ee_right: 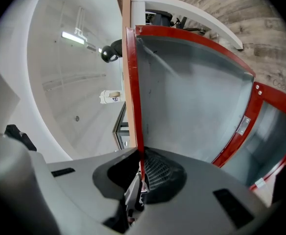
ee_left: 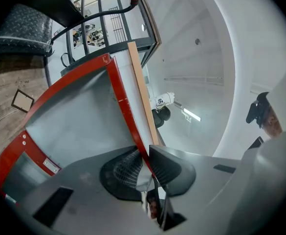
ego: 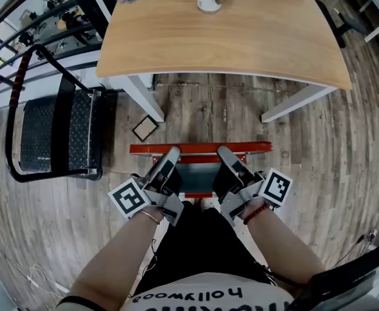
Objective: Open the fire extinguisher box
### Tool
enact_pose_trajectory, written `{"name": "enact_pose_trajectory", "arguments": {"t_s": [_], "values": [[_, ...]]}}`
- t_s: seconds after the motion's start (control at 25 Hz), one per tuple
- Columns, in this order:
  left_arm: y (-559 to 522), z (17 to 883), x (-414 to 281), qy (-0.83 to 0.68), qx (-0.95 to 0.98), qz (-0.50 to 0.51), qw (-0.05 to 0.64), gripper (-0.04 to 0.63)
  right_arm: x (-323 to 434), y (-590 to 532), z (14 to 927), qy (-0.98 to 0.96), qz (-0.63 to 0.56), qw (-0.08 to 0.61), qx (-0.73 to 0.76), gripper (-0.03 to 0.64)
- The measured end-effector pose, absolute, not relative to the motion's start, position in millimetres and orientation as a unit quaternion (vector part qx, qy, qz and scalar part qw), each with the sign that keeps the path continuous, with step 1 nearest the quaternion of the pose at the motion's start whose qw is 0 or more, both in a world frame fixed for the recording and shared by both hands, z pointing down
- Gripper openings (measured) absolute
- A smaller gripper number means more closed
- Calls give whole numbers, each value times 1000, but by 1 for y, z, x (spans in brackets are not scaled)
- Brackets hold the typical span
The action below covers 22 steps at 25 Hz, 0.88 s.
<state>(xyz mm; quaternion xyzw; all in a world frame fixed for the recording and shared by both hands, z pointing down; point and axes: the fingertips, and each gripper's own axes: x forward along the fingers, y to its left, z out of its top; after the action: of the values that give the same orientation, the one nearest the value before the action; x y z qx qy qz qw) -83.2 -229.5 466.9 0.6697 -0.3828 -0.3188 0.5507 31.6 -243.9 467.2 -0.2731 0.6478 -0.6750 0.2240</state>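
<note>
While the left hand-held gripper and right hand-held gripper clamp the red-rimmed grey metal box lid, both should lift evenly.

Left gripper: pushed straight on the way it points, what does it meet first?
The box lid: its red rim already sits in the left gripper's claw, so it would push on that at once. Past it, probably the table edge; depth unclear.

The left gripper and right gripper are grey, each bearing a black-and-white marker cube. Red wristband, black shorts, white printed shirt.
</note>
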Motion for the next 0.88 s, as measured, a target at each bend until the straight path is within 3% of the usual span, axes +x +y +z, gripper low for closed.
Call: {"name": "enact_pose_trajectory", "arguments": {"t_s": [0.88], "values": [[-264,472,-86,-319,647,-291,628,37,26,-282,473,629,-652,271,-325,29]]}}
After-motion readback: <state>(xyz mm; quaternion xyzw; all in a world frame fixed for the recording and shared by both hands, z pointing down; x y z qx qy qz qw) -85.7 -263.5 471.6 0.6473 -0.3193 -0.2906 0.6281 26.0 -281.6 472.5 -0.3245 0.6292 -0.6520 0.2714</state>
